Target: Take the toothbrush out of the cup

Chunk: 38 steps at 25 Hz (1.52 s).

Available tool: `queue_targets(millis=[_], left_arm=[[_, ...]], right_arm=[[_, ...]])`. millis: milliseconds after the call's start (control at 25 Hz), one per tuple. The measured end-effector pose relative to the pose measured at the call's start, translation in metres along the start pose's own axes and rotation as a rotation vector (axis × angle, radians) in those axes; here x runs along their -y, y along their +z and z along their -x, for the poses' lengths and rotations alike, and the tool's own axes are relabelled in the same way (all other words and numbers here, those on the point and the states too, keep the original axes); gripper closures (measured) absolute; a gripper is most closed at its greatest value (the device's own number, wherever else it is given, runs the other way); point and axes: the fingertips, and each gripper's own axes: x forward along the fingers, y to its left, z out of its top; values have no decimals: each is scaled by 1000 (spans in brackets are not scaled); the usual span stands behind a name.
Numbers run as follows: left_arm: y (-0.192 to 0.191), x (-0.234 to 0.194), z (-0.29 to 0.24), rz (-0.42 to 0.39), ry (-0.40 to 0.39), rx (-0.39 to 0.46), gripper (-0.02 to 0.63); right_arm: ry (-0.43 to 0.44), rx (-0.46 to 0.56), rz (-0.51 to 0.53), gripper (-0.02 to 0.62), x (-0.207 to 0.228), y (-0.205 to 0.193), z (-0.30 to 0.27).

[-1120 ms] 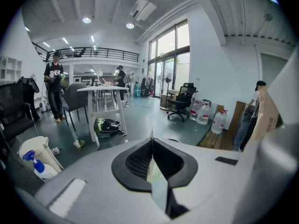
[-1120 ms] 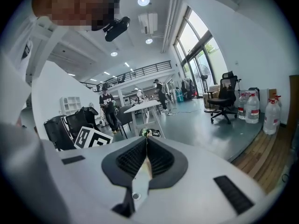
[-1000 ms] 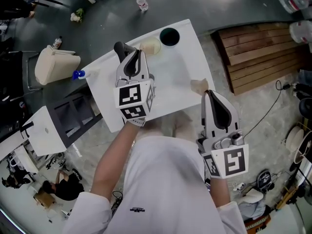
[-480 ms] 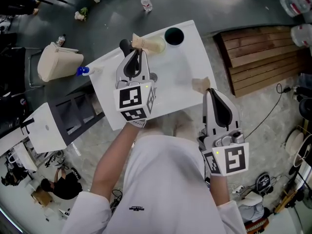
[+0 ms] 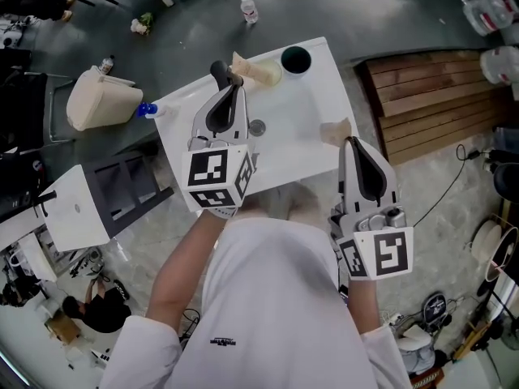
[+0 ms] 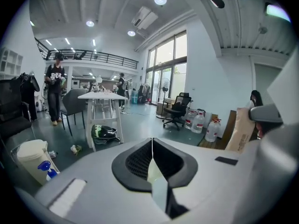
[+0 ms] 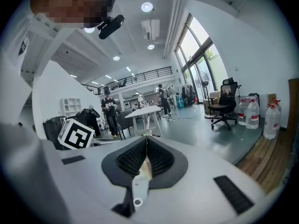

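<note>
Both jaws clenched on nothing — dark cup [image 5: 295, 59] sits ahead-right of your left gripper [image 5: 217, 70], ahead-left of right gripper [image 5: 349, 142]; toothbrush not visible inside, probably light, stiff, slick — pinch its handle above the rim.

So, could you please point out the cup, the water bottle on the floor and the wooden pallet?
cup [image 5: 295, 58]: head view, on its dark opening, seen from above.
water bottle [image 5: 248, 10]: head view, on the middle of its body.
wooden pallet [image 5: 430, 96]: head view, on one of its middle planks.
</note>
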Motion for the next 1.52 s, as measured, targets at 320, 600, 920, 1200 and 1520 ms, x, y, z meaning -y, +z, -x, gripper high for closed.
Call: queue_targets(millis=[320,600,920,1200,1520], left_arm=[[29,5,45,-18,-65,43,601],[49,0,91,-22,-105,86,601],[58,-8,140,-53,-124,122,601],[54,-15,160,-26,-109,120,601],[48,-16,157,-15,-108,108,601]], right_arm=[[-1,28,47,589,-14,17,4],[-9,46,81,589,-28,29,9],[-11,62,116,589,-39,41,17],[-10,62,131,589,-41,43,18],[8,84,161,589,-42,55,-6]])
